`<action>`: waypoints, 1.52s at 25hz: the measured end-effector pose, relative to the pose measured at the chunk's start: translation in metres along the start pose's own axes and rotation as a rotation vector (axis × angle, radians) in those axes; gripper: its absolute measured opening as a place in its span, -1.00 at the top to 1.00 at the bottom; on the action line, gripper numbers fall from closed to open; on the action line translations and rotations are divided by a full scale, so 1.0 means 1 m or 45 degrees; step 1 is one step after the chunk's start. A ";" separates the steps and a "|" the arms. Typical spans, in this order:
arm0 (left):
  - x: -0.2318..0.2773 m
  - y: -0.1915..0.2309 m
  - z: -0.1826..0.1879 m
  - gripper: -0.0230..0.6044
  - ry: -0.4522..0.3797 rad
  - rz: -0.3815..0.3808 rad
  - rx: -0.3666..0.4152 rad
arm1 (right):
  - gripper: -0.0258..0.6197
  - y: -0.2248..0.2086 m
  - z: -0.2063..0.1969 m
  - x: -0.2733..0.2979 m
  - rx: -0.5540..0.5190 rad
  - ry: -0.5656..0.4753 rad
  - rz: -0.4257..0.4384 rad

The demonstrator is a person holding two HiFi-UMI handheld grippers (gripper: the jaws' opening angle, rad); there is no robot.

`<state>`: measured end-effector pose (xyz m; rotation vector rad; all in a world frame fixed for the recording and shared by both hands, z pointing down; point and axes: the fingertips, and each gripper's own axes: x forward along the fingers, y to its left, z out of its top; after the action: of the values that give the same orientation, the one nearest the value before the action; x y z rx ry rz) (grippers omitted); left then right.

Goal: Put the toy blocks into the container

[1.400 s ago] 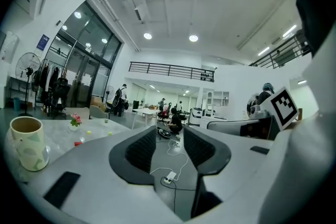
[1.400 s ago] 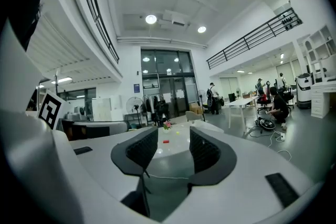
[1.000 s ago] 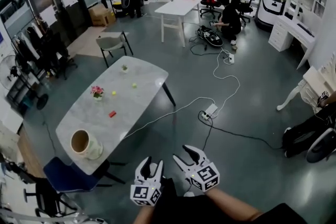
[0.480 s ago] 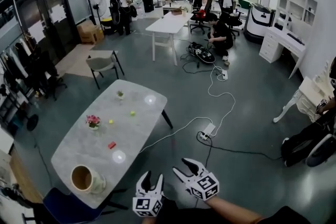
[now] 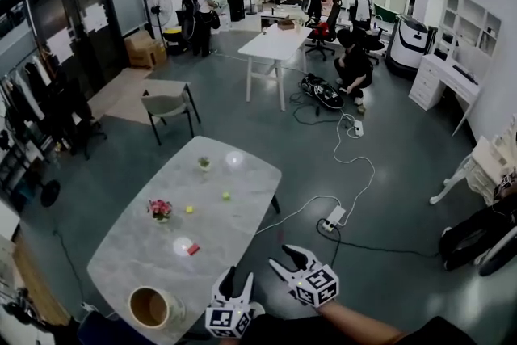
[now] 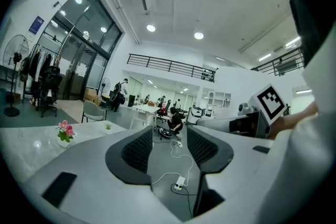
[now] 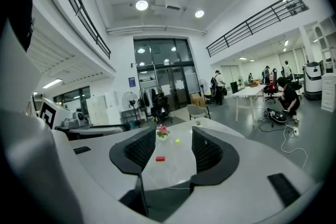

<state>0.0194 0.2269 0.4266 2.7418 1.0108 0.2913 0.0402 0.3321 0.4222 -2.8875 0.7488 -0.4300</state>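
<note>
On the marble table (image 5: 137, 254) lie a red block (image 5: 193, 250), a yellow block (image 5: 189, 209) and a yellow-green one (image 5: 226, 195). The container (image 5: 150, 307), a round tan pot, stands at the table's near end. My left gripper (image 5: 235, 279) is open and empty, beside the table's near right edge. My right gripper (image 5: 289, 256) is open and empty too, over the floor to the right. In the right gripper view the red block (image 7: 160, 158) and a yellow block (image 7: 177, 140) show far off between the open gripper (image 7: 174, 150) jaws. The left gripper (image 6: 169, 147) faces the floor.
A pot of pink flowers (image 5: 160, 210) and a small plant (image 5: 203, 163) stand on the table. A power strip (image 5: 336, 216) with cables lies on the floor to the right. A grey chair (image 5: 168, 105), a white table (image 5: 279, 43) and several people are further back.
In the head view the table has shifted lower and to the right, and the container now sits close to the bottom edge. Both grippers stay open in the same spot.
</note>
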 end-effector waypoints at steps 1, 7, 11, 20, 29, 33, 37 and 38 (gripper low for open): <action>0.002 0.009 -0.002 0.34 0.014 -0.006 -0.015 | 0.34 0.002 0.000 0.013 0.010 0.012 0.011; 0.011 0.058 -0.009 0.32 0.074 -0.045 -0.042 | 0.34 0.008 0.000 0.077 0.034 0.028 -0.010; 0.025 0.094 0.007 0.32 0.027 -0.078 -0.011 | 0.32 0.001 0.009 0.112 -0.021 0.010 -0.051; 0.015 0.160 0.006 0.32 0.000 0.071 -0.088 | 0.32 -0.003 0.016 0.151 -0.097 0.090 -0.032; 0.028 0.195 0.010 0.32 0.004 0.273 -0.136 | 0.32 -0.020 0.015 0.219 -0.169 0.143 0.153; 0.044 0.221 0.025 0.31 -0.027 0.367 -0.135 | 0.32 -0.043 0.012 0.263 -0.186 0.196 0.227; 0.073 0.248 0.032 0.31 -0.023 0.454 -0.120 | 0.32 -0.058 0.005 0.305 -0.193 0.259 0.317; 0.079 0.253 0.035 0.31 -0.024 0.478 -0.126 | 0.32 -0.060 0.003 0.312 -0.199 0.279 0.339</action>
<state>0.2432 0.0859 0.4675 2.8198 0.4559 0.3598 0.3301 0.2310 0.5059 -2.8501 1.2343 -0.6881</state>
